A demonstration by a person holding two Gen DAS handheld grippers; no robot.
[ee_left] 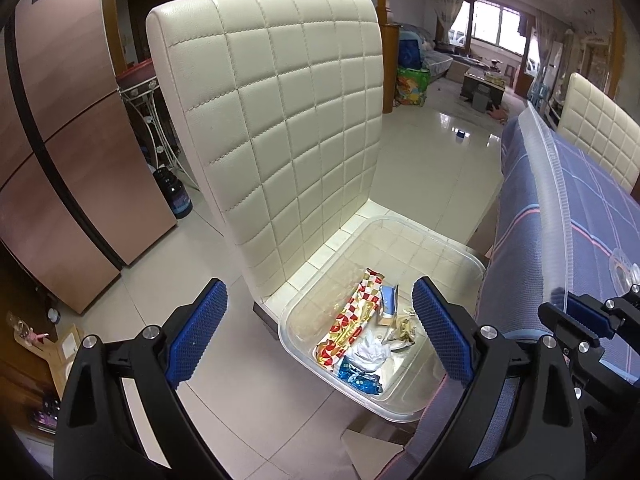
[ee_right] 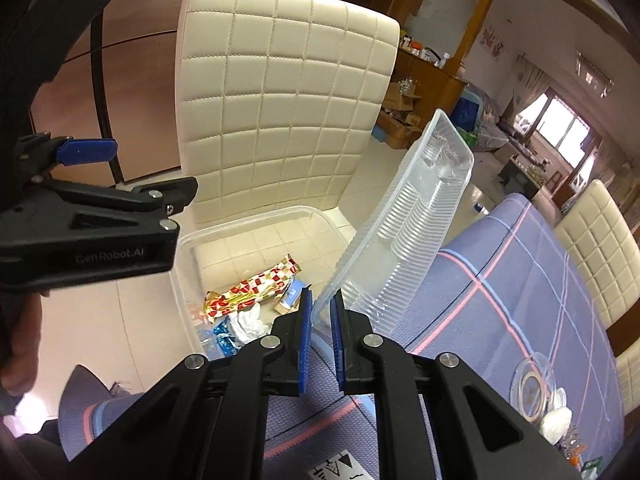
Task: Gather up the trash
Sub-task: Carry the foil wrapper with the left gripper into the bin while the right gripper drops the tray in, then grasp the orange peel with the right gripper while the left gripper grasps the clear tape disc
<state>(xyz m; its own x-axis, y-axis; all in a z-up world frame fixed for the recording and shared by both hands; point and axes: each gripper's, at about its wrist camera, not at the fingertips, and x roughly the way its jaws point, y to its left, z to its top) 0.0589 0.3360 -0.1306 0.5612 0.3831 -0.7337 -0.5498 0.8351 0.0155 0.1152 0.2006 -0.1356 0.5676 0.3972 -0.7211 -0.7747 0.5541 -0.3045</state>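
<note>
Right gripper (ee_right: 320, 304) is narrowed around the clear lid's (ee_right: 404, 216) corner; left gripper (ee_left: 320, 332) is held wide above the trash-filled bin (ee_left: 452, 248).

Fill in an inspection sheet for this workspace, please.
Surface: cream chair seat; table under blue checked cloth.
Job's things: clear bin on the seat holds red-and-gold wrapper, white tissue, blue foil; clear lid tilted above the table edge.
Clutter: small clear dish on the cloth.
Grippers: left gripper open, empty, above the bin; right gripper jaws shut on the lid's corner.
Cables: nothing seen.
Surroundings: copper fridge, tiled floor, second cream chair.
</note>
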